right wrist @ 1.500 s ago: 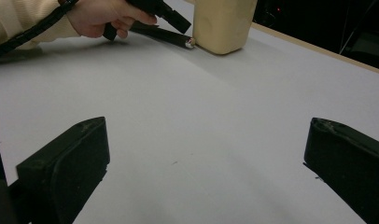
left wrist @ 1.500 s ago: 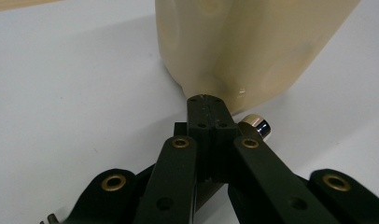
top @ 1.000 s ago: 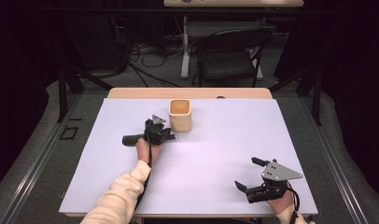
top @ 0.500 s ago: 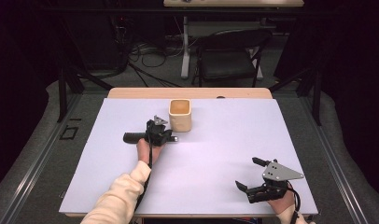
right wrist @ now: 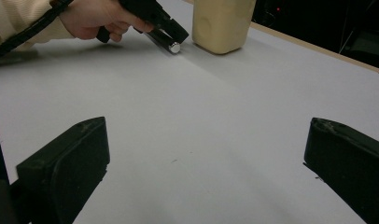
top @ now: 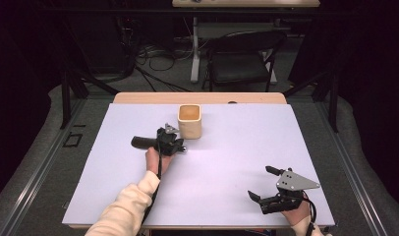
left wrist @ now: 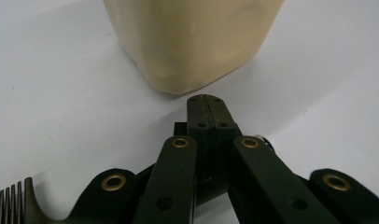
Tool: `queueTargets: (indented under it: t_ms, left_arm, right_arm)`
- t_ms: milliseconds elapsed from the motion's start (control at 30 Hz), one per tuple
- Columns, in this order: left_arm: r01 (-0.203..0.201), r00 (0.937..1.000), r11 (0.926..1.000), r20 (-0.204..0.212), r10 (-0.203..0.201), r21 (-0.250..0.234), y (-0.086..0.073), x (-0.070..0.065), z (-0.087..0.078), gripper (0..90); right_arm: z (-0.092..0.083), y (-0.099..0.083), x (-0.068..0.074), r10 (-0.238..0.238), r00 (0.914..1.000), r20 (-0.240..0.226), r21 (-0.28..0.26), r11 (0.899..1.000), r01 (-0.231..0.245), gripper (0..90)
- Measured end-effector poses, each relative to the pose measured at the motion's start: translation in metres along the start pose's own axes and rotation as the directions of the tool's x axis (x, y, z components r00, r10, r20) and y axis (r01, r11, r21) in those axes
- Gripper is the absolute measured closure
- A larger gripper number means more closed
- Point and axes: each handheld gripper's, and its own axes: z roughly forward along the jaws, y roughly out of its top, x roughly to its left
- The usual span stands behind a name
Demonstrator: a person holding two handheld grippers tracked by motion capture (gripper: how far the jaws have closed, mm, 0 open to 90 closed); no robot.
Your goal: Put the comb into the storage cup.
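in the high view the left tongs [top: 180,146] lie low on the white desk [top: 227,162], pointing toward the cream cup [top: 189,121], which stands upright near the far middle of the desk, just beyond and slightly right of their tips; a dark comb [top: 143,142] sticks out to the left of that hand, its long axis running across the desk. the right tongs [top: 266,184] sit at the near right corner, well apart from the cup, so the left hand is plainly the nearer one. in the left gripper view the left tongs [left wrist: 205,99] are pressed together with nothing between them, the cup [left wrist: 192,37] straight ahead and just short of touching, and comb teeth [left wrist: 8,200] show at the lower left. in the right gripper view the right tongs [right wrist: 206,172] stand spread wide over bare desk, with the cup [right wrist: 222,23] far off beside the left hand [right wrist: 92,18].
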Motion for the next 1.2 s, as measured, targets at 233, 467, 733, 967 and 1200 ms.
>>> queueTargets:
  t_ms: [233, 467, 733, 967, 1200]
  left_arm:
    - [-0.010, 0.9999, 0.9999, 0.011, 0.010, 0.006, 0.0003, -0.0025, -0.0012, 90.0]
    - [-0.014, 0.9998, 0.9998, 0.013, 0.014, 0.014, -0.0002, -0.0037, -0.0026, 90.0]
    - [-0.021, 0.9996, 0.9993, 0.019, 0.021, 0.031, -0.0035, -0.0058, -0.0037, 90.0]
    - [-0.033, 0.9993, 0.9986, 0.017, 0.033, 0.040, -0.0053, -0.0073, -0.0068, 90.0]
    - [-0.042, 0.9989, 0.9974, 0.024, 0.041, 0.059, -0.0082, -0.0073, -0.0101, 90.0]
  right_arm:
    - [-0.0003, 0.0000, 0.0001, 0.002, 1.0000, 0.001, -0.001, 1.000, -0.002, 0.0]
    - [-0.0007, -0.0001, -0.0003, 0.001, 1.0000, 0.001, -0.001, 1.000, -0.001, 0.0]
    - [-0.0007, -0.0002, -0.0002, 0.001, 1.0000, 0.001, 0.000, 1.000, -0.001, 0.0]
    - [-0.0010, -0.0001, 0.0000, -0.001, 1.0000, 0.000, 0.001, 1.000, 0.001, 0.0]
    - [-0.0009, -0.0001, 0.0002, 0.001, 1.0000, 0.000, 0.001, 1.000, -0.001, 0.0]
